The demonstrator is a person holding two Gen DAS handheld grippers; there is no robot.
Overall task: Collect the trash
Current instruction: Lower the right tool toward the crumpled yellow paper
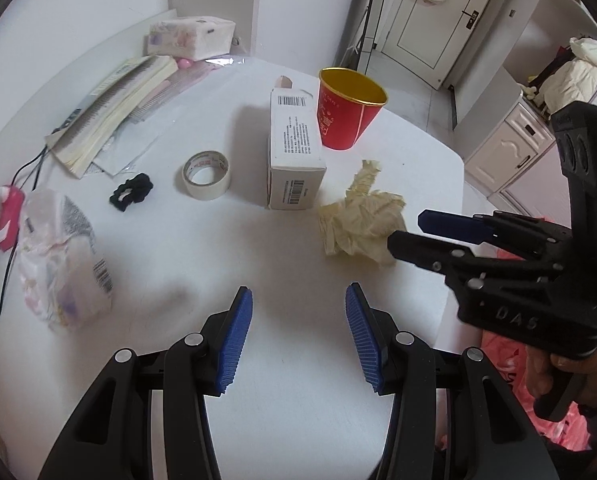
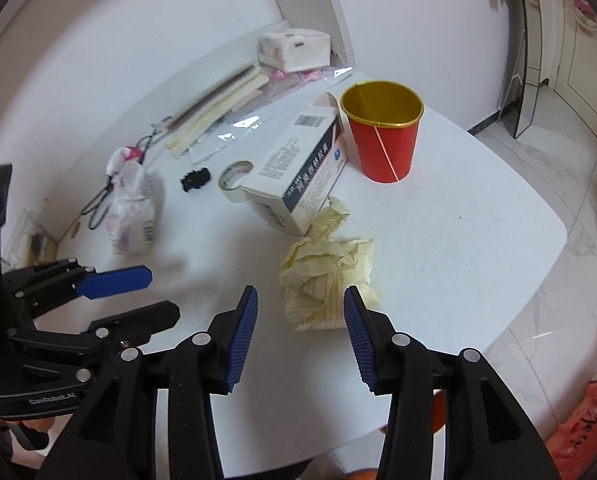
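**Crumpled paper sits just ahead of right tongs, slightly right of their centre line**

Crumpled pale-yellow paper wad lies on the white round desk, lower centre of the right wrist frame. Its near end reaches in between the two blue pads, closer to the right pad, which overlaps its edge in the picture; contact cannot be told. The wad is elongated: long axis runs from the tongs up the frame toward the white cardboard box with barcodes, a thin tail touching or just beside the box corner. Red paper cup with gold lining stands further up, apart from the wad.

Right tongs spread wide, holding nothing. Judged: a short push forward and a bit right, then closing, would catch the bulky near end.

In the left wrist frame the same wad is centre right, with the right tongs' tips at its right edge. Left tongs also spread, empty, at bottom centre, well apart from the wad, bare desk between. Right hand clearly nearer.

Pink plastic bag at lower right, off the desk edge, likely the trash target.
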